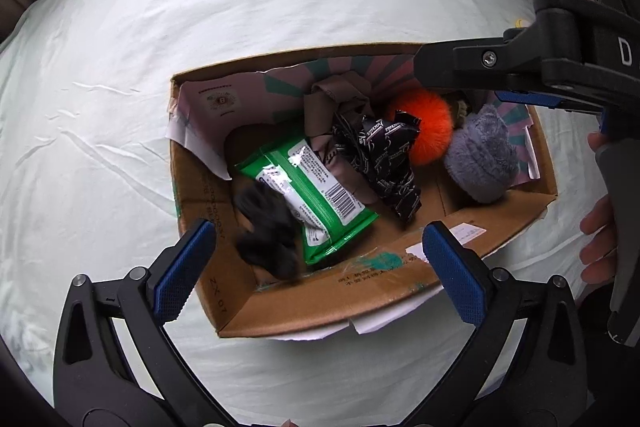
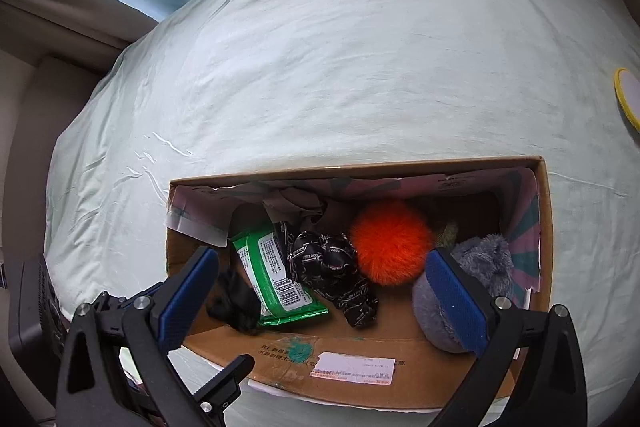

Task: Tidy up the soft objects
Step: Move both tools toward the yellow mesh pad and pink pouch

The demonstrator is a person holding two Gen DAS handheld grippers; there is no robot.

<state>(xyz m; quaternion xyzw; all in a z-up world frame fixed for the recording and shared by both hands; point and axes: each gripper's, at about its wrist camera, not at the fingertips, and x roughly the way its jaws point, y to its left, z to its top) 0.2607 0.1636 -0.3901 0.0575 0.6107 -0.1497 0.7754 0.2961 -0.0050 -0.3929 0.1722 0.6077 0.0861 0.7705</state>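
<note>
An open cardboard box (image 1: 320, 301) (image 2: 352, 379) sits on a pale green sheet. Inside lie a black fuzzy item (image 1: 266, 231) (image 2: 236, 301), a green wipes pack (image 1: 316, 195) (image 2: 276, 275), a black printed cloth (image 1: 386, 163) (image 2: 336, 275), a beige cloth (image 1: 332, 103), an orange pom-pom (image 1: 430, 125) (image 2: 390, 241) and a grey plush (image 1: 480, 157) (image 2: 476, 275). My left gripper (image 1: 320, 273) is open and empty above the box's near wall. My right gripper (image 2: 324, 301) is open and empty over the box; it also shows in the left wrist view (image 1: 500, 75).
The sheet (image 1: 200, 27) (image 2: 360, 47) covers a bed around the box. A yellow-rimmed white disc (image 2: 628, 95) lies at the far right. A beige bed frame (image 2: 60, 11) runs along the left. A hand (image 1: 600, 223) holds the right gripper's handle.
</note>
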